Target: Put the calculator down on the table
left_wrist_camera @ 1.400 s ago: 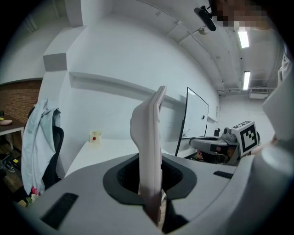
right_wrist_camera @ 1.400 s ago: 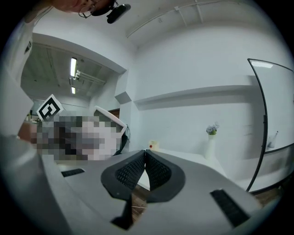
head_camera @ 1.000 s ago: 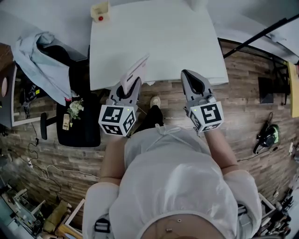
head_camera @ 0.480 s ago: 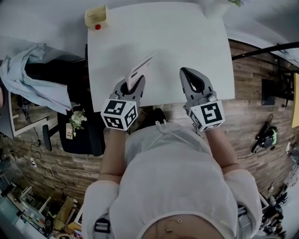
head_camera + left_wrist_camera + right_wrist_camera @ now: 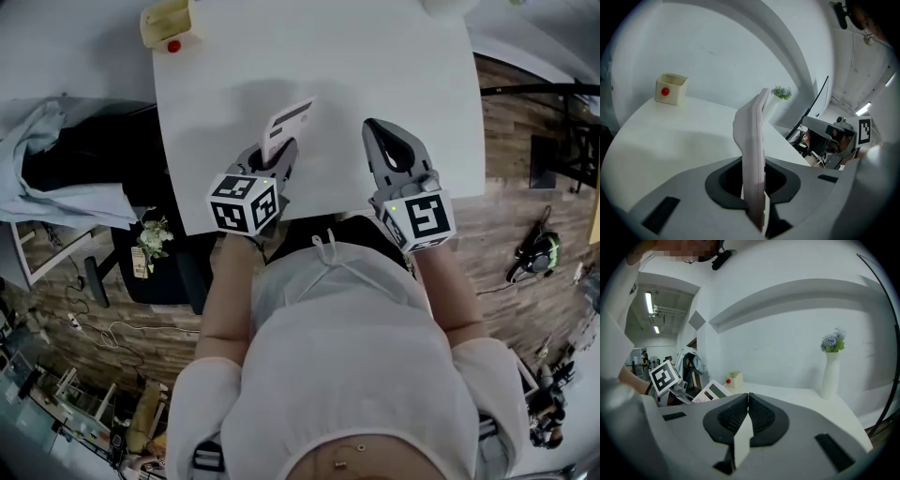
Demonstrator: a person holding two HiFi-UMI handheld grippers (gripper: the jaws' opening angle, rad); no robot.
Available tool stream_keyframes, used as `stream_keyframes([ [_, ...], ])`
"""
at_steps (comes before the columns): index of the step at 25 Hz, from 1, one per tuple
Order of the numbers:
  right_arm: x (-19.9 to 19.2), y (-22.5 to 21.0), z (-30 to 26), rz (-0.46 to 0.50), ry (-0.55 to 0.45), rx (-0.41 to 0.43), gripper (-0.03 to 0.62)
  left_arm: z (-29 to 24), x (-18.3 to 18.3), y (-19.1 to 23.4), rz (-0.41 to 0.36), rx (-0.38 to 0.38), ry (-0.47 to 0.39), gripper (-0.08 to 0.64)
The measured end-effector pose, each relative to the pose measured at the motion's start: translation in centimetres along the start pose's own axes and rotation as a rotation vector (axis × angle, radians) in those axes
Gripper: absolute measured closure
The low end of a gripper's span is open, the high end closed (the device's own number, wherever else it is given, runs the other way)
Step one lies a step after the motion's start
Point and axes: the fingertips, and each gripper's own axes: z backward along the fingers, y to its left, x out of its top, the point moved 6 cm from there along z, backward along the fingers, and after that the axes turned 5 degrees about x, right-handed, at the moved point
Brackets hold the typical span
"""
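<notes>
white table point(image 5: 394, 84) spreads wide past the calculator point(image 5: 287, 125) clamped in left tongs point(image 5: 277, 157).

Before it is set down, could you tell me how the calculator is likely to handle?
The calculator looks stiff: it juts from the left gripper without sagging. Probably light, since a pinch at one end carries it. Thin and flat, it should rest steady on the table, not roll.

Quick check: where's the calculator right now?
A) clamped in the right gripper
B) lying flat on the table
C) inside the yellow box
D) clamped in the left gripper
D: the left gripper is clamped on the calculator, held on edge; the right gripper is shut and empty.
</notes>
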Motion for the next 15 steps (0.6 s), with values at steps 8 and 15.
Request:
stream_keyframes([
  [8, -1.4, -0.3, -1.7, -0.005, 0.034, 0.009, 0.586, -2.0, -0.8, 1.8, 0.094, -0.028, 0.039, 0.477],
  [15, -1.8, -0.5, -2.3, -0.01, 0.061, 0.03, 0.586, -3.2, -1.7, 3.0, 0.226, -0.061, 0.107, 0.462],
])
